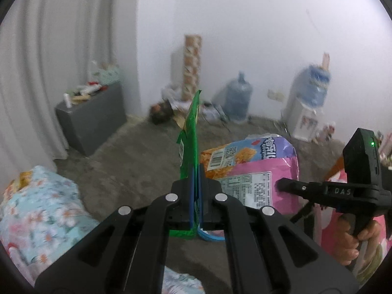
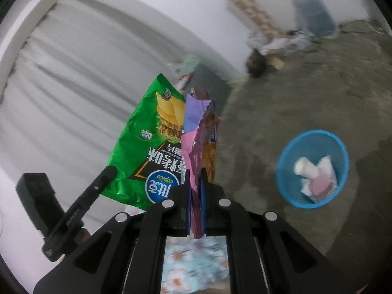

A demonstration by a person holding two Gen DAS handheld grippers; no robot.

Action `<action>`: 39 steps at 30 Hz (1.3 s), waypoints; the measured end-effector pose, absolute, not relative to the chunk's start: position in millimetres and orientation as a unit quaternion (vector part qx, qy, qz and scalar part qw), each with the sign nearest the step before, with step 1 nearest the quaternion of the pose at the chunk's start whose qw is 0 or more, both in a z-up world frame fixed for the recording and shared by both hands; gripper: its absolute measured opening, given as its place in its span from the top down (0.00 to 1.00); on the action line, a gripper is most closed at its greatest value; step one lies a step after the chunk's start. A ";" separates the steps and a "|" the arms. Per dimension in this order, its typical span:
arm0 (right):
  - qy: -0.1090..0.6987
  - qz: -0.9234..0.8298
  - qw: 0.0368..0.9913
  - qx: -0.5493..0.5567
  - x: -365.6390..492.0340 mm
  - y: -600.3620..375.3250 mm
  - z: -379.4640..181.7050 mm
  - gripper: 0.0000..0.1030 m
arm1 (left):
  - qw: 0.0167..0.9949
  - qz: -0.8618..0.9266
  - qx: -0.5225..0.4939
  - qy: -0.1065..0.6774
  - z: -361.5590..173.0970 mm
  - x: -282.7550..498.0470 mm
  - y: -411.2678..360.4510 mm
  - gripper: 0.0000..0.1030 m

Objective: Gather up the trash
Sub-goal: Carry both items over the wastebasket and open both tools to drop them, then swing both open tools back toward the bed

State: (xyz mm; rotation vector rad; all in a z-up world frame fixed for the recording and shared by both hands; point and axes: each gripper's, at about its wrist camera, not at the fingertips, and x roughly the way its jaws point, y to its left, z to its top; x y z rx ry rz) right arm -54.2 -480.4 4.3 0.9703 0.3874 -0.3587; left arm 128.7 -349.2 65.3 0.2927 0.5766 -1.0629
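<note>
- Left gripper [image 1: 195, 183] clamped on a green chip bag [image 1: 189, 144], fingers [image 1: 191, 196] pressed nearly together with only the thin foil between them.
- From the left wrist view, bag seen edge-on, standing upright above the fingers, glossy and creased, with a small white label on its side; bottom corner poking out below the pads.
- From the right wrist view, same bag [image 2: 144, 147] shown broadside: shiny green foil, picture of crisps, a blue oval logo, black band with white lettering.
- Right gripper [image 2: 195, 183] pinching a pink and purple snack wrapper [image 2: 196, 132], fingers [image 2: 202, 196] narrow with crumpled foil squeezed between them.
- In the left wrist view, wrapper [image 1: 257, 169] broad and puffed: purple top, orange snack picture with barcode, pink lower part with a white printed panel.
- Both bags held in the air, just beside each other, above the grey floor [image 2: 281, 98].
- Blue mesh basket [image 2: 284, 171] on the floor to the right, holding a white cup [image 2: 303, 166] and crumpled paper.
</note>
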 end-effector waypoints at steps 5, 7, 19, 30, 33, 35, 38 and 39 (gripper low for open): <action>0.195 -0.201 0.815 0.507 -57.9 -517.4 -45.3 0.94 | 0.778 -0.516 0.173 0.314 17.1 126.7 -418.9 0.99; 0.197 -0.211 0.800 0.526 -57.8 -531.3 -65.7 0.94 | 0.765 -0.518 0.178 0.338 -5.1 129.0 -443.7 0.99; 0.202 -0.255 0.701 0.635 -75.3 -609.1 -220.7 0.60 | 0.722 -0.497 0.206 0.436 -129.8 140.7 -545.5 0.65; 0.283 -0.372 0.640 0.609 -94.7 -616.2 -262.7 0.51 | 0.732 -0.474 0.161 0.462 -120.1 155.8 -517.5 0.45; 0.289 -0.374 0.661 0.583 -85.6 -613.1 -240.9 0.49 | 0.745 -0.476 0.150 0.444 -86.7 155.9 -497.5 0.38; 0.294 -0.369 0.673 0.570 -80.1 -610.3 -227.3 0.48 | 0.753 -0.473 0.145 0.434 -64.1 155.3 -481.6 0.32; 0.301 -0.359 0.694 0.547 -70.2 -607.9 -209.5 0.45 | 0.768 -0.465 0.141 0.417 -28.1 151.3 -445.5 0.26; 0.303 -0.356 0.700 0.540 -66.0 -605.9 -202.6 0.43 | 0.773 -0.461 0.140 0.412 -17.4 149.7 -431.8 0.25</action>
